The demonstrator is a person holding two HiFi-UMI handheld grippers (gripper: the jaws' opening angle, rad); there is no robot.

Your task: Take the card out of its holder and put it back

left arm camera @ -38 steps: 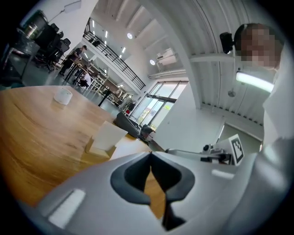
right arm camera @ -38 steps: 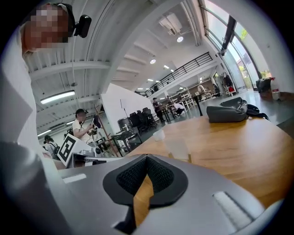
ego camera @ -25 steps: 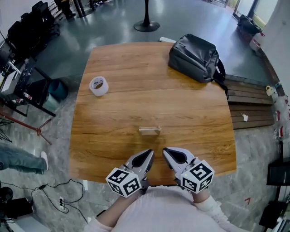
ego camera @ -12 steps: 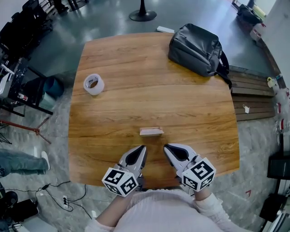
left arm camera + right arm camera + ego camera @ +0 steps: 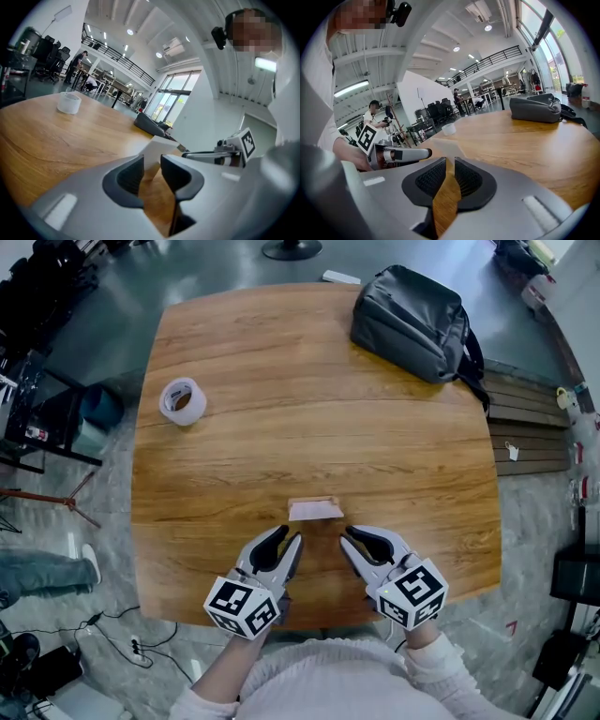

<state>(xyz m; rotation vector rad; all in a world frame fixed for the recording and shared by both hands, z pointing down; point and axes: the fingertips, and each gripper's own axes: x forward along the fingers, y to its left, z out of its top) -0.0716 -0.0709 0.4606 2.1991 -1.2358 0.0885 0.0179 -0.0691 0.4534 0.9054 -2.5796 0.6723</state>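
A small pale card holder with a white card (image 5: 315,510) lies flat on the wooden table (image 5: 281,427), just ahead of both grippers. My left gripper (image 5: 292,542) points at its left end, and its jaws have just been opening. In the left gripper view the left gripper (image 5: 151,161) shows a clear gap, with the white card (image 5: 159,146) beyond the tips and nothing between the pads. My right gripper (image 5: 348,538) sits near the holder's right end. In the right gripper view the right gripper (image 5: 450,161) holds its pads almost together on nothing.
A roll of clear tape (image 5: 183,400) stands at the table's far left. A grey backpack (image 5: 412,310) lies at the far right corner. Wooden steps (image 5: 530,442) run beside the table's right edge. Chairs and equipment stand on the floor to the left.
Both grippers have moved forward and down toward the card holder. The left gripper's jaws have parted from shut. The tape and the backpack stay put.
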